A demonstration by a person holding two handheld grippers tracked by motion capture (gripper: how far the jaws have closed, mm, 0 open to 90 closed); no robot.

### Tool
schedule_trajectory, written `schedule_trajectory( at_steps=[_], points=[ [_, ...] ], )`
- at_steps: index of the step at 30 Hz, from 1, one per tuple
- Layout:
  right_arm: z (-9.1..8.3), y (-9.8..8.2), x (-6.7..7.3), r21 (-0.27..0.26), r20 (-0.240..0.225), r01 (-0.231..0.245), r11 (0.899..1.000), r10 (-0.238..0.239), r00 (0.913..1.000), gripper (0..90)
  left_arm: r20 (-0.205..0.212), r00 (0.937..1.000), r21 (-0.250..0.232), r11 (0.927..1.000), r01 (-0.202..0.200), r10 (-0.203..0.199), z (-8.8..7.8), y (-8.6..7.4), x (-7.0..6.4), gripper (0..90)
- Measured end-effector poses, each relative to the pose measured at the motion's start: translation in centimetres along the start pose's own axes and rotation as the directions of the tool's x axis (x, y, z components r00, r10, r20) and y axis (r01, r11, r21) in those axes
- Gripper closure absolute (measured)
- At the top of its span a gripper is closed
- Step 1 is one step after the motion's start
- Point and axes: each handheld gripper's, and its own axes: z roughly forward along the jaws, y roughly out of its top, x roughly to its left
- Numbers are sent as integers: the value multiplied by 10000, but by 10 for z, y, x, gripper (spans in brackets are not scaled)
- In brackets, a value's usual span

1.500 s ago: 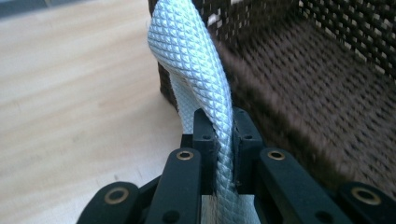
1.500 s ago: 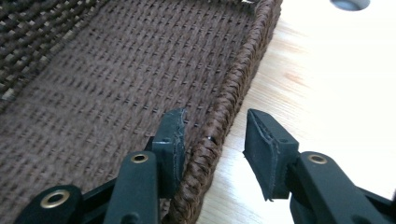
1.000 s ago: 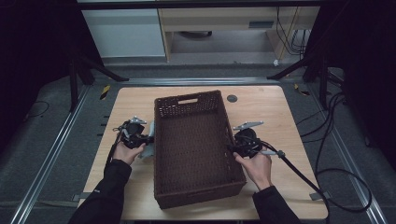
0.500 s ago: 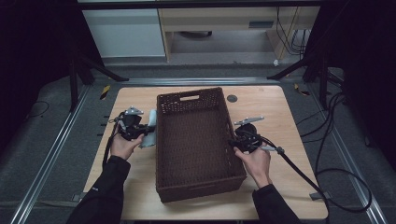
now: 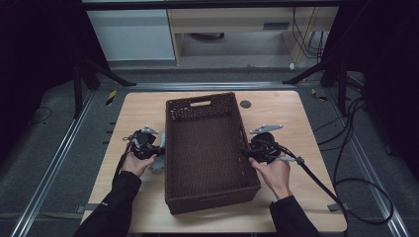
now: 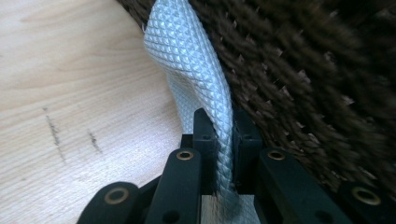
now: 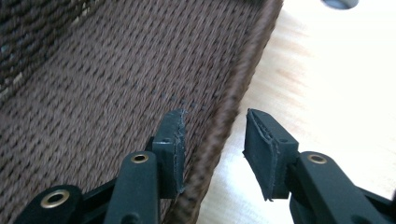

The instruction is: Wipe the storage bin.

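Observation:
A dark brown woven basket (image 5: 200, 101) stands lengthwise in the middle of the wooden table. My left gripper (image 5: 150, 148) lies against its left outer wall, shut on a pale diamond-textured cloth (image 5: 159, 162). In the left gripper view the cloth (image 6: 187, 60) rises from between the pressed jaws of that gripper (image 6: 220, 126), beside the basket's weave (image 6: 303, 70). My right gripper (image 5: 249, 152) straddles the basket's right rim (image 7: 233, 93). In the right gripper view it (image 7: 215, 126) has one jaw inside and one outside; the jaws have just been opening and do not press the rim.
Bare wooden tabletop (image 5: 296, 123) lies on both sides of the basket. A small dark round hole (image 5: 245, 104) sits in the table near the basket's far right corner. A thick cable (image 5: 321, 182) trails from my right gripper off the right edge.
My left hand with the pale cloth went a little up the table along the basket's left wall, then came back toward the person. The right hand has kept its place at the rim.

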Motion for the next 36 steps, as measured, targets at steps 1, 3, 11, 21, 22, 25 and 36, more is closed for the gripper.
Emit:
schedule_trajectory(
  at_steps=[1,3,11,21,22,25,36],
  points=[
    [1,-1,1,118,30,46,9999,-46,10000,589,2,10000,-253,9997,-2,2,-8,2,0,825],
    [3,-2,2,255,58,112,9996,-113,9999,599,-34,10000,-390,9992,-76,75,-12,4,-1,825],
    [7,-1,0,360,255,-397,9986,388,9989,712,-139,9981,-1319,9893,-619,606,-47,16,-17,825],
    [12,4,-5,122,562,-460,9989,453,9974,721,135,9979,-232,9977,-632,635,-20,-5,-19,825],
    [12,5,-6,112,535,-461,9989,455,9975,719,178,9980,-130,9981,-600,602,-17,-7,-18,825],
    [13,5,-8,74,438,-424,9991,421,9982,706,279,9987,137,9990,-421,417,-7,-12,-16,825],
    [-6,4,-7,-639,286,7,9980,11,9996,538,104,9993,-391,9986,-363,368,-20,-6,-15,824]
  ],
)
